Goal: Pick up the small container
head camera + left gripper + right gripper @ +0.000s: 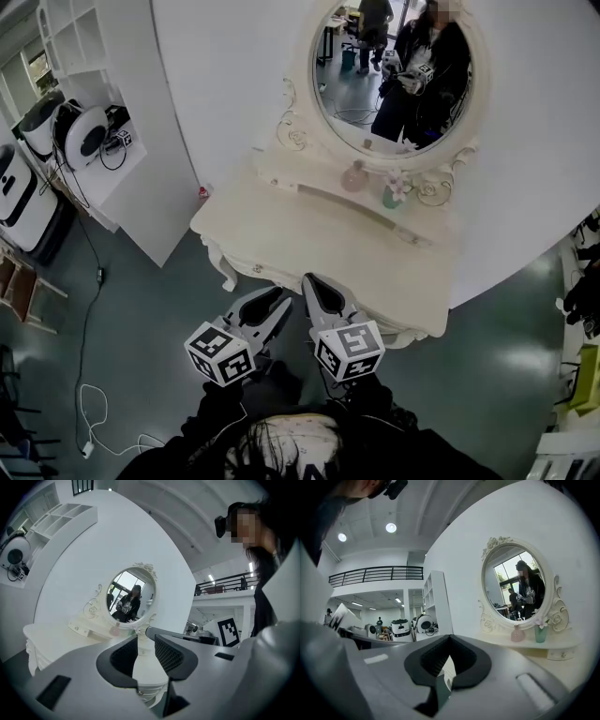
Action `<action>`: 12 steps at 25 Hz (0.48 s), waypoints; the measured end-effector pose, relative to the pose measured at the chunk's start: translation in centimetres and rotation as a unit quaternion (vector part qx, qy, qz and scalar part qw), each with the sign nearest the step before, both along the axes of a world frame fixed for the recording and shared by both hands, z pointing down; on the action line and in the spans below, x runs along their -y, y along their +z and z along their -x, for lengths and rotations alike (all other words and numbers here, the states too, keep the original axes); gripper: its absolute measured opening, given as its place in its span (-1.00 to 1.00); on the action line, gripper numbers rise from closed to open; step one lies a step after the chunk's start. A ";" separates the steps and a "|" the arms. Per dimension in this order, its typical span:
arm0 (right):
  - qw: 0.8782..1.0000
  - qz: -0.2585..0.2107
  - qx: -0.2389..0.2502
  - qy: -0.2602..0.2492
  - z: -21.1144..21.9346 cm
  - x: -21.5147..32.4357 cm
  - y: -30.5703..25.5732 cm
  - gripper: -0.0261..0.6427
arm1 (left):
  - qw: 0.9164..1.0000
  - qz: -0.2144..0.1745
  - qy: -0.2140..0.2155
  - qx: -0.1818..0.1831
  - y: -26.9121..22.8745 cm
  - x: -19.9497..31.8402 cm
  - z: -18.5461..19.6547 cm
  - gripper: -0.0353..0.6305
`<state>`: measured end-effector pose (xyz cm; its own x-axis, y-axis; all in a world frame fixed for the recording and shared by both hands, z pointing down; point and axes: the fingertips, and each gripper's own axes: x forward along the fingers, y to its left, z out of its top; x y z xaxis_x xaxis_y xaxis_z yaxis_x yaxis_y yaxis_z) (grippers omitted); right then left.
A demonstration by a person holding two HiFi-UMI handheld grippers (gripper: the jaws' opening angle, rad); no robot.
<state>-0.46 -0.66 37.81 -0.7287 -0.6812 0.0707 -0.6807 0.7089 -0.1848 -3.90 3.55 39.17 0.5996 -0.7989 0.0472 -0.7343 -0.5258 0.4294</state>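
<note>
At the back ledge (319,192) under the mirror: small pink container (354,176) stands upright, just left of a teal vase (392,194) with a pale flower (400,184); near each other, whether touching I cannot tell.
Surface: white dressing table (281,234) with a carved front edge; its bare top runs from that edge to the ledge.
Mirror: oval mirror (356,103) in a carved white frame; it reflects a person (427,75) in dark clothes holding grippers.
Surroundings: curved white wall (216,84) behind; white shelf unit (89,56) at left with white machines (80,136) beside it; a cable (89,309) trails over the green floor (141,356).
Markings: black-and-white square patterns on each marker cube (349,351); other print too small to read.
Left gripper (272,305): over the table's front edge, well apart from the container; fingers (171,656) drawn together, only a slim slit between the pads with the table seen through it; empty.
Right gripper (319,286): just beside the left one, also at the front edge; fingers (436,660) closed on each other; empty.
</note>
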 end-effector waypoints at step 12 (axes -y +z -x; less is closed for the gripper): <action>0.998 0.001 -0.011 0.056 3.0 4.0 0.5 -0.89 | 0.998 0.002 0.058 -0.002 0.7 4.5 3.5 -0.60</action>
